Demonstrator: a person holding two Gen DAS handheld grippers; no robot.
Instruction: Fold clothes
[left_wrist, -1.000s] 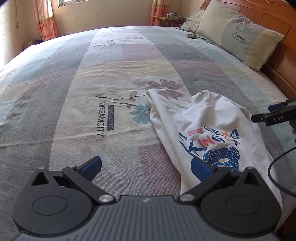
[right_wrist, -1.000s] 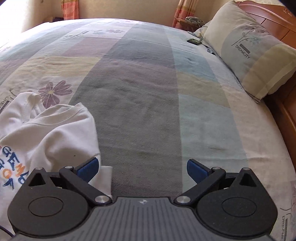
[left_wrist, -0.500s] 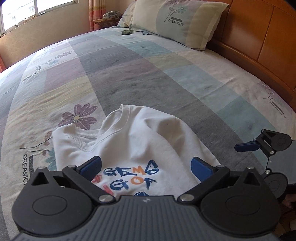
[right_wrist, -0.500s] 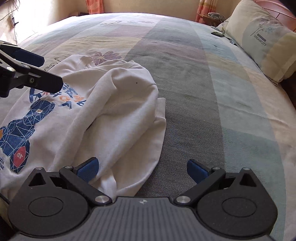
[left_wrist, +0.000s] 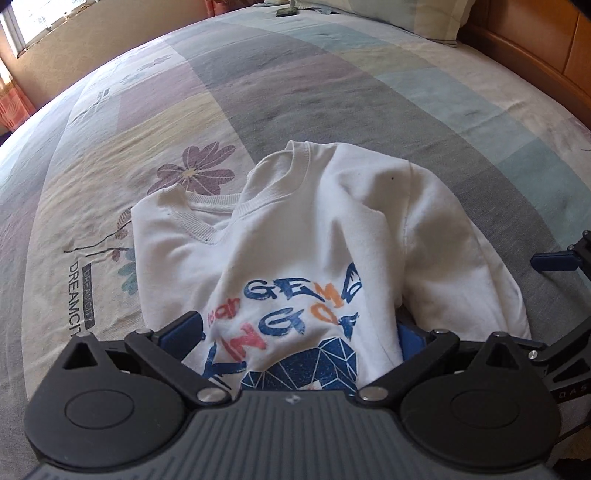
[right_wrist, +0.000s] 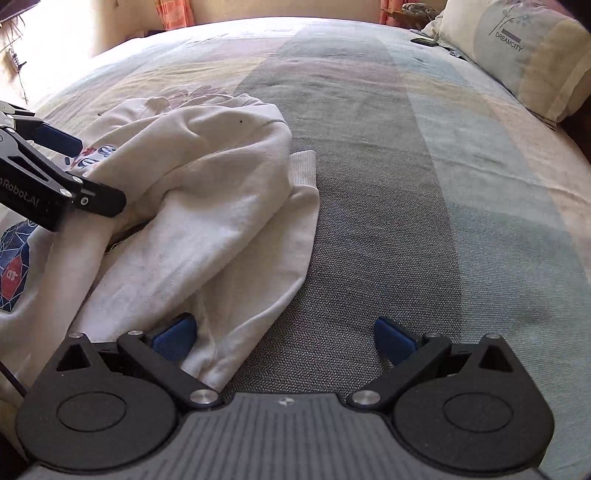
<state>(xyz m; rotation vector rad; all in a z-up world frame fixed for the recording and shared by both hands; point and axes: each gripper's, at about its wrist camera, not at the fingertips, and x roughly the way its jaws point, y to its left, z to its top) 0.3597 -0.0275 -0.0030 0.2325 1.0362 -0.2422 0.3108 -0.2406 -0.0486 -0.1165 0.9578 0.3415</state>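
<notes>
The white sweatshirt (left_wrist: 317, 236) lies crumpled on the bedspread (left_wrist: 332, 96), print up; I hold my left gripper (left_wrist: 299, 334) spread over its chest and my right gripper (right_wrist: 284, 338) gaping at three o'clock, ready for the sleeve (right_wrist: 207, 258)

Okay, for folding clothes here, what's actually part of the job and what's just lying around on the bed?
Part of the job:
white printed sweatshirt, crumpled
left gripper, open around the sweatshirt
right gripper, open by its sleeve

Just lying about:
patchwork bedspread under it all
striped DREAMCITY pillow
small dark object near the pillow
</notes>
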